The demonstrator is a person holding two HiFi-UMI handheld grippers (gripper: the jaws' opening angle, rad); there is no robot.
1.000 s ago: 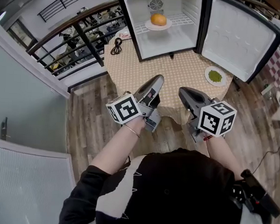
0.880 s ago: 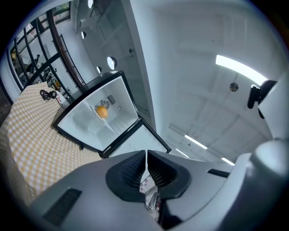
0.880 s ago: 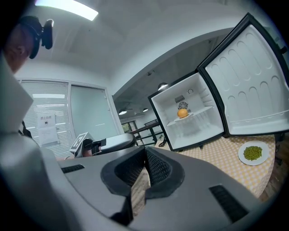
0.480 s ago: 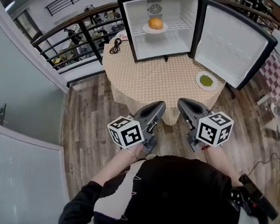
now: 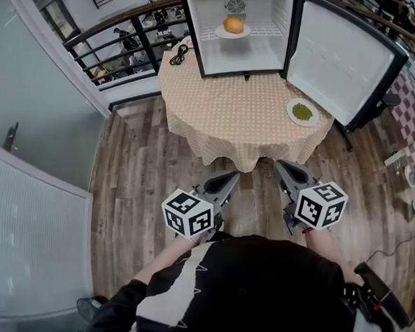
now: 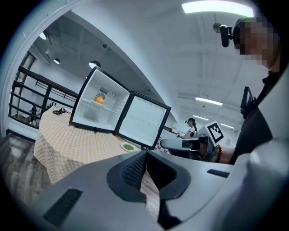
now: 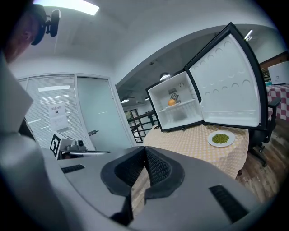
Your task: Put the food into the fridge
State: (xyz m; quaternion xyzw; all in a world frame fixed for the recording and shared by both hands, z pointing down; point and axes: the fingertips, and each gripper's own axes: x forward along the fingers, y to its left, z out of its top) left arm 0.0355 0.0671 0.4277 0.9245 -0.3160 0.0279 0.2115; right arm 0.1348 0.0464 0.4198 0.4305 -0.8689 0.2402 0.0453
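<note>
Grippers closed, empty: left gripper [image 5: 231, 176], right gripper [image 5: 280, 164], just off round beige-checked table [image 5: 231, 121]. On table, open black fridge [image 5: 191, 27], top cropped; round orange food [image 5: 233, 25] inside, kind unclear.

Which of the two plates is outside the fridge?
The plate of green food, sitting on the table beside the open fridge door. The other plate, carrying the orange food, is inside the fridge.
</note>
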